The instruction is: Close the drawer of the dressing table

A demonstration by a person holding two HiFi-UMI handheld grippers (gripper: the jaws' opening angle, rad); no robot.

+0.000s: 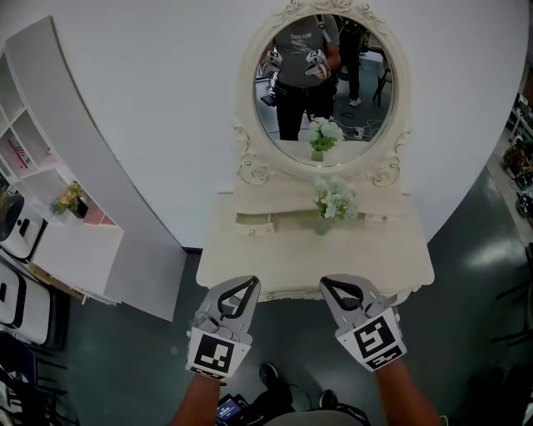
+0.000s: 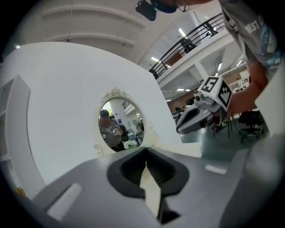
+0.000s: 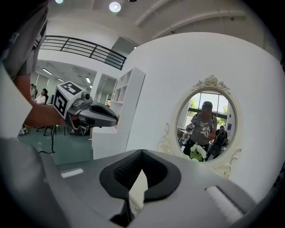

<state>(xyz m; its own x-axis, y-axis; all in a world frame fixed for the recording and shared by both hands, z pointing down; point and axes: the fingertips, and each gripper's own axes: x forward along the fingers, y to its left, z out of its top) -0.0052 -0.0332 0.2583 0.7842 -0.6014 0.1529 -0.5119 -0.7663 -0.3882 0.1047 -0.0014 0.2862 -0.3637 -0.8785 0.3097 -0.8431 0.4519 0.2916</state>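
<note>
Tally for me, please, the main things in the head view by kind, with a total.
Grippers: 2, the left gripper and the right gripper
Dressing table: 1
Mirror: 1
Shelf unit: 1
Flower bunches: 2, the table bunch and the shelf bunch
Total: 7

1. Light is bright and even. Round ceiling lights (image 3: 115,6) burn out to white in the right gripper view.
2. The dark floor (image 1: 500,250) carries a pale sheen at the head view's right.
3. The white wall (image 1: 150,100) bows strongly in every view from wide-angle distortion.
4. Both gripper views fade to black at the corners.
5. Close to their lenses, the left gripper (image 2: 145,149) and right gripper (image 3: 141,151) look soft, while the mirror (image 3: 207,127) beyond is sharper.
</note>
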